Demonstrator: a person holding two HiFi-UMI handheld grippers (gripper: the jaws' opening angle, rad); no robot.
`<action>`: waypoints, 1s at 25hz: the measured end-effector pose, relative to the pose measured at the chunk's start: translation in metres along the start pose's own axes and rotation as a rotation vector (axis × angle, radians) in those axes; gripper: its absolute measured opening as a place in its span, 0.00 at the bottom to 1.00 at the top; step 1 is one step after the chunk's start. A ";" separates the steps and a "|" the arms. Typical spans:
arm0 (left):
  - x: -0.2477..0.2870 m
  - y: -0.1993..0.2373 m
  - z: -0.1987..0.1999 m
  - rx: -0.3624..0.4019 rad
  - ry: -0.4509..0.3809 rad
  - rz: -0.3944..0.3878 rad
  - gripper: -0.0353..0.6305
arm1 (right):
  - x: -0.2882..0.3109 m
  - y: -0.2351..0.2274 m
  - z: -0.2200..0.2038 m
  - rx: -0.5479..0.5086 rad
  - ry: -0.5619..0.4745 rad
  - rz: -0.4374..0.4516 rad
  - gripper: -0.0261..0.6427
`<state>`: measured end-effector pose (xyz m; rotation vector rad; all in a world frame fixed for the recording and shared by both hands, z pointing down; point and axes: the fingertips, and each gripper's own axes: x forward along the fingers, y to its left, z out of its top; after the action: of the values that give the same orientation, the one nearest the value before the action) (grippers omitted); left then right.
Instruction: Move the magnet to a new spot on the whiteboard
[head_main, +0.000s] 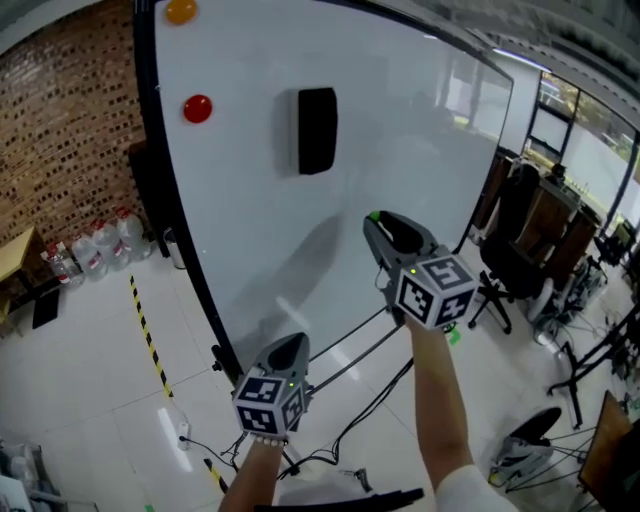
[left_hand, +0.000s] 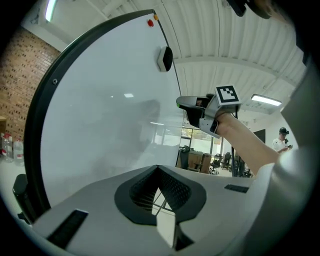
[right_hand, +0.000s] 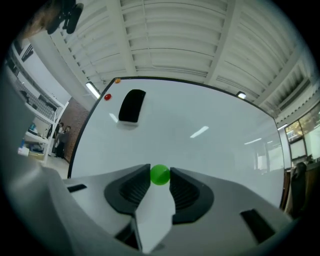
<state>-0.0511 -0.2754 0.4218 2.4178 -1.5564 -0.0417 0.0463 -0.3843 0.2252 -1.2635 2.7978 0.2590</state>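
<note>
A small green magnet (right_hand: 160, 175) sits pinched between the tips of my right gripper (right_hand: 160, 176), which is shut on it. In the head view that gripper (head_main: 378, 222) is held up against the middle of the whiteboard (head_main: 400, 120), and a sliver of the green magnet (head_main: 374, 215) shows at its tip. Whether the magnet touches the board I cannot tell. My left gripper (head_main: 290, 345) hangs lower, near the board's bottom edge, and its jaws (left_hand: 157, 168) are shut on nothing. A red magnet (head_main: 197, 108) and an orange magnet (head_main: 180, 11) stick at the board's upper left.
A black eraser (head_main: 317, 130) clings to the board above my right gripper. Water bottles (head_main: 95, 250) stand by the brick wall on the left. Yellow-black tape (head_main: 148, 335) and cables (head_main: 340, 440) cross the floor. An office chair (head_main: 510, 270) and desks stand to the right.
</note>
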 end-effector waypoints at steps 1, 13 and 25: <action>-0.001 0.001 0.000 0.000 -0.002 0.009 0.04 | 0.007 0.001 0.005 -0.018 0.002 0.007 0.23; -0.009 0.008 0.001 -0.013 -0.014 0.067 0.04 | 0.054 0.017 0.021 -0.106 0.012 0.059 0.23; -0.014 0.012 -0.004 -0.019 -0.003 0.059 0.04 | 0.054 0.021 0.018 -0.136 0.013 0.023 0.28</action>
<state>-0.0670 -0.2662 0.4269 2.3573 -1.6201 -0.0479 -0.0053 -0.4073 0.2040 -1.2633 2.8508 0.4515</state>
